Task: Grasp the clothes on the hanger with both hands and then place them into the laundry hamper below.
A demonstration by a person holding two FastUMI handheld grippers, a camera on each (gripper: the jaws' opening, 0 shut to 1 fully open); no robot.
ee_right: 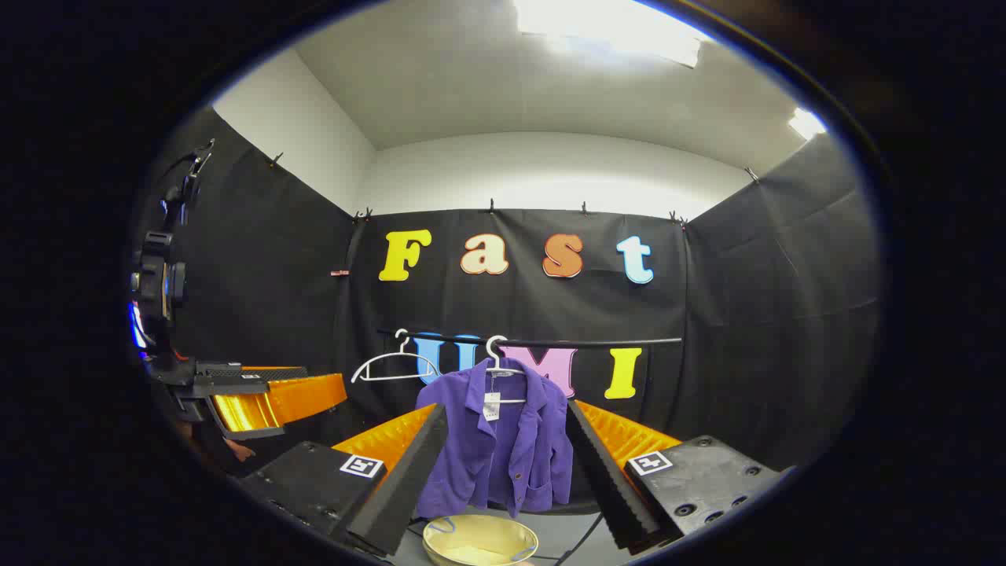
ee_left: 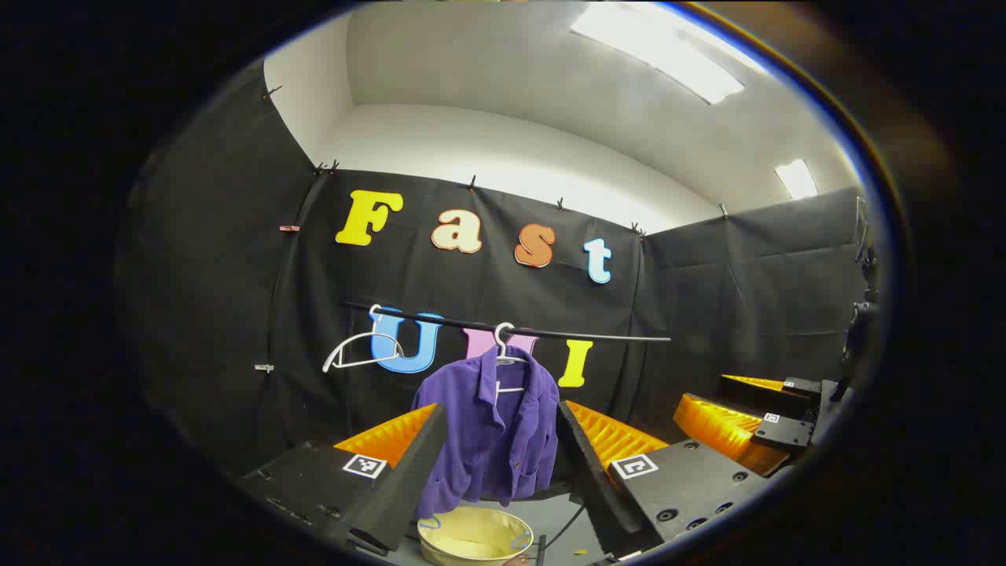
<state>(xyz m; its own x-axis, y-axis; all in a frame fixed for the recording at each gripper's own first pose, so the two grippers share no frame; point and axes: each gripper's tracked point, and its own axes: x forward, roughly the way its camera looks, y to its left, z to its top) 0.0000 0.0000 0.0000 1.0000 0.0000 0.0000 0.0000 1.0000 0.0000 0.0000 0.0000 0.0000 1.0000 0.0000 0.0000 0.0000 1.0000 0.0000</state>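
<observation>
A purple jacket [ee_left: 491, 428] [ee_right: 499, 444] hangs on a white hanger [ee_left: 507, 358] [ee_right: 497, 363] from a black rail [ee_left: 550, 332] [ee_right: 597, 343]. Below it stands a pale yellow hamper [ee_left: 474, 536] [ee_right: 479, 541]. My left gripper [ee_left: 499, 472] is open, well short of the jacket, which shows between its fingers. My right gripper [ee_right: 503, 472] is open too, framing the jacket from a distance. In the left gripper view the right gripper [ee_left: 747, 420] appears at the right edge. In the right gripper view the left gripper [ee_right: 259, 393] appears at the left.
An empty white hanger [ee_left: 357, 350] [ee_right: 393, 365] hangs on the rail to the left of the jacket. Black cloth walls close the booth on three sides. A dark cable [ee_left: 562, 531] runs on the grey floor beside the hamper.
</observation>
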